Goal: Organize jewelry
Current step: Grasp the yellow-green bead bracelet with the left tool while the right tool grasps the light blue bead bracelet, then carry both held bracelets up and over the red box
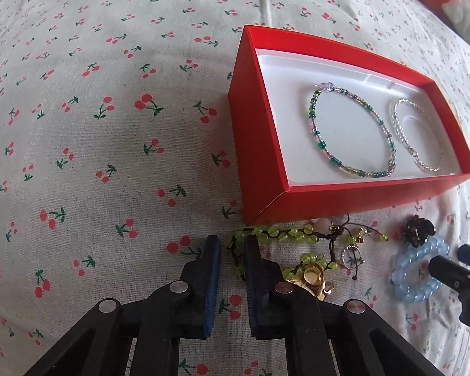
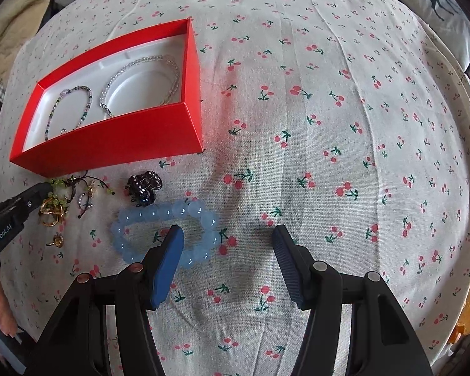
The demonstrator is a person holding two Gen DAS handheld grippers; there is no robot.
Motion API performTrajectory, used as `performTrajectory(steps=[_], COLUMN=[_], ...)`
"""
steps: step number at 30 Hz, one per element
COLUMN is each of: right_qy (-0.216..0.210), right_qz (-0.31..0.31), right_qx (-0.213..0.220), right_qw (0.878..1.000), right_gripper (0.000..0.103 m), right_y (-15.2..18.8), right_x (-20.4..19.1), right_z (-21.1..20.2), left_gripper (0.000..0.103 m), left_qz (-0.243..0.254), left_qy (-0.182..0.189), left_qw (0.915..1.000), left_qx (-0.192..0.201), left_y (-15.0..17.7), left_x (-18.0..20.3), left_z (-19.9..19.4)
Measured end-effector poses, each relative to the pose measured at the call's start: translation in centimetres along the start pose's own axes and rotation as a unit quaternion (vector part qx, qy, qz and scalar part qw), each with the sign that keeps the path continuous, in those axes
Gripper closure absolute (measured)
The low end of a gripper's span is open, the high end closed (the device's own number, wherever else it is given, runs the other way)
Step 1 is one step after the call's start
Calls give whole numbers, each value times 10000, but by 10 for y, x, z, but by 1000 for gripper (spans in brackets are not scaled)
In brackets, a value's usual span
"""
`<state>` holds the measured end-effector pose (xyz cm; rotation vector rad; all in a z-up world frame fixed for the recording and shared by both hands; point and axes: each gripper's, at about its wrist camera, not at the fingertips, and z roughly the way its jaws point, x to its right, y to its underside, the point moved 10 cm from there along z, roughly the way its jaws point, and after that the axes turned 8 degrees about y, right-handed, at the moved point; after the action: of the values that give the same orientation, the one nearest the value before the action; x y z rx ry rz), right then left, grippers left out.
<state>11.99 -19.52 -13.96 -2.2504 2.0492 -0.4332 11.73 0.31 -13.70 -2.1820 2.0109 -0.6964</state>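
**Blue-padded tongs over the loose jewelry, red box partly filled**

Blue ribbed pads line both pairs of tongs. The left tongs (image 1: 232, 244) stand with a narrow gap between the pads, which bracket the near loop of the green bead strand (image 1: 279, 235) lying on the cloth; whether the pads actually press on the beads cannot be told. The right tongs (image 2: 227, 235) are spread wide and hold nothing. Their left pad sits over the ring of the pale blue bead bracelet (image 2: 169, 232); the right pad is over bare cloth.

Loose items lie in a row just in front of the red box (image 1: 260, 144):
- green bead strand with dark cord, touching a gold piece (image 1: 310, 279);
- small silver ring (image 1: 351, 255) just beside it;
- dark hair claw clip (image 2: 144, 189), touching the far edge of the blue bracelet.

The box has a white liner and holds two items, side by side and apart: a green multicoloured bead bracelet (image 1: 354, 134) and a clear bead bracelet (image 1: 416, 138).

Everything rests on a white cherry-print cloth (image 2: 329, 125).
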Motion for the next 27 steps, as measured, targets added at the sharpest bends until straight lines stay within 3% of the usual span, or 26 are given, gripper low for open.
performTrajectory(steps=[3,5,10,19,27], right_qy=[212,380,311,-243,-611], right_qz=[-129,-210,-430,-218,-239], right_qx=[89,148,187,136,433], right_qw=[9997,9989,9984,9994,9969], right_gripper=[45,62,90,91,91], right_y=[-3,-4,-6,0,20], right_x=[-4,-5,-10,-13,-13], right_z=[2,1,-2,-22,-62], left_gripper=[97,101,101,101,101], left_qz=[22,29,-90,-424,-482], left_qy=[-9,-8,167,572,913], left_qw=[10000,10000,9998,9975,9943], left_qx=[-7,-24,-63,-41,254], left_y=[2,4,13,29,36], left_x=[1,-1,-8,-19,-18], left_z=[0,-3,-10,-30,-66])
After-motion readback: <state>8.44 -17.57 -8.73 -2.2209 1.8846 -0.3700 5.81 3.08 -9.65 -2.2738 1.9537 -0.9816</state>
